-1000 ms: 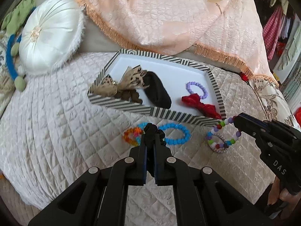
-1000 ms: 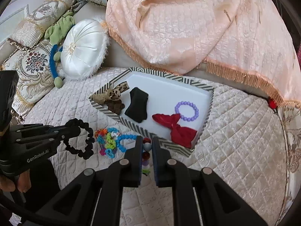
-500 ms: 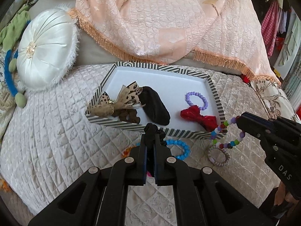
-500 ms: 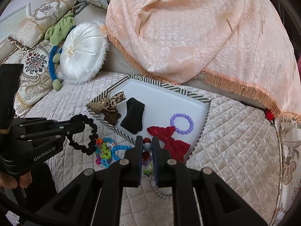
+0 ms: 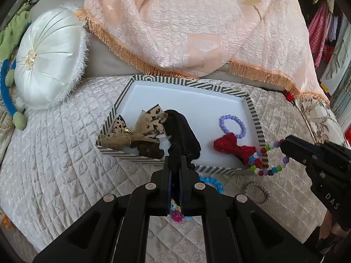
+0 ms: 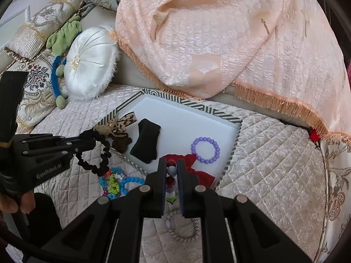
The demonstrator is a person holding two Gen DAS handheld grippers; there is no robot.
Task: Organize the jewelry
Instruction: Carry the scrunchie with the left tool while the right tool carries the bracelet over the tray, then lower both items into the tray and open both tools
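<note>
Two bracelets are off the bed, one in each gripper. The left gripper (image 6: 86, 139) has its jaws pressed together on a black bracelet (image 6: 96, 152), whose loop hangs below the fingertips over the near left edge of the tray. The right gripper (image 5: 284, 143) pinches a multicoloured bead bracelet (image 5: 266, 161); that loop hangs beside the fingertips, over the tray's near right corner.

The striped tray (image 5: 188, 82) lies on the quilted bed cover (image 5: 54, 164) with its long axis running left to right. It holds five things: a leopard-print bow (image 5: 144, 128) at the left end, a dark brown piece (image 5: 150, 150) just in front of it, a black cloth piece (image 6: 145, 145) beside those, a red bow (image 5: 233, 145) near the right end, and a purple bead bracelet (image 6: 206, 150) touching the red bow on its far side.

On the cover in front of the tray lie a blue bead bracelet (image 5: 214, 183), a small tangle of coloured bead bracelets (image 6: 113, 183) touching it, their number unclear, and one pale ring-shaped band (image 5: 256, 194) flat on the quilt.

Behind the tray hangs a peach fringed cloth (image 5: 197, 26); a round white cushion (image 5: 50, 57) stands to the left.
</note>
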